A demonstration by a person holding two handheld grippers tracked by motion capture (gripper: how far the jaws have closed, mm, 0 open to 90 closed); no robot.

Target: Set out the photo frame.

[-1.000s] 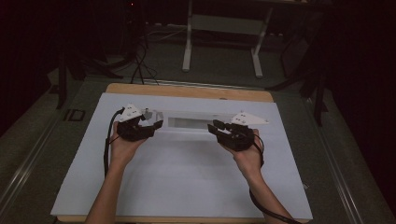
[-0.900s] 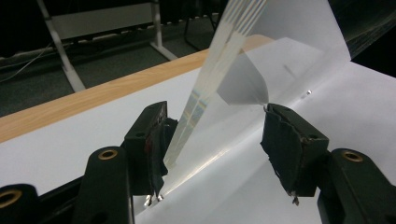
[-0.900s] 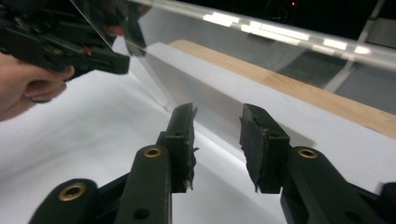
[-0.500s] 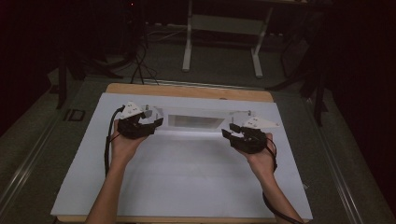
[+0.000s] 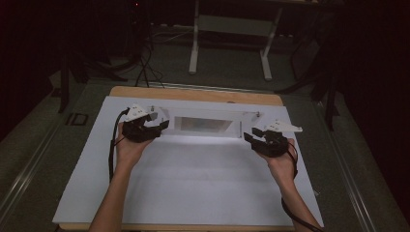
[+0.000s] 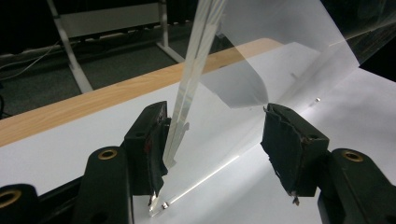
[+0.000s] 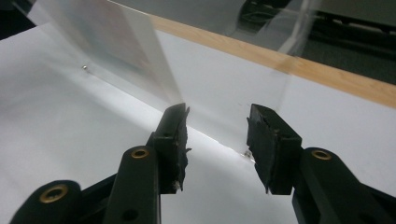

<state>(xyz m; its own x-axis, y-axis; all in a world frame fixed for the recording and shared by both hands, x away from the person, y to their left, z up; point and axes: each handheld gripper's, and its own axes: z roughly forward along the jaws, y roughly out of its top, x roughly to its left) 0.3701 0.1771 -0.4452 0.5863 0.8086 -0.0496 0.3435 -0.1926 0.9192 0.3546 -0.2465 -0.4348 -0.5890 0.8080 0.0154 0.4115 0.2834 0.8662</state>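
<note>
While the white sheet (image 5: 193,188) covered nearly the whole table (image 5: 193,93) under both hands, a wooden strip of the table stayed bare beyond the grippers. On the sheet lay a clear plastic bag (image 5: 203,124), stretched lengthwise between the two grippers, with its left end at the left gripper and its right end just ahead of the right one.

At the left gripper (image 5: 153,128) the jaws stood apart. In the left gripper view (image 6: 219,140) the bag's folded edge (image 6: 187,100) rose steeply from the inner face of the left-hand jaw and touched it, whereas the right-hand jaw stood clear of the film; whether that edge was truly pinched could not be told. Beyond the jaws the film fanned upward and away, and the sheet and table edge showed through it.

By contrast, the right gripper (image 5: 251,136) sat just short of the bag's right end, and its jaws had just been opening. In the right gripper view (image 7: 217,135) they stood apart with the film's lower edge (image 7: 224,147) lying on the sheet between and beyond them, neither pad pressing on it. Ahead and to the left of those jaws, a tiny bright speck (image 7: 84,67) sat on the sheet.
</note>
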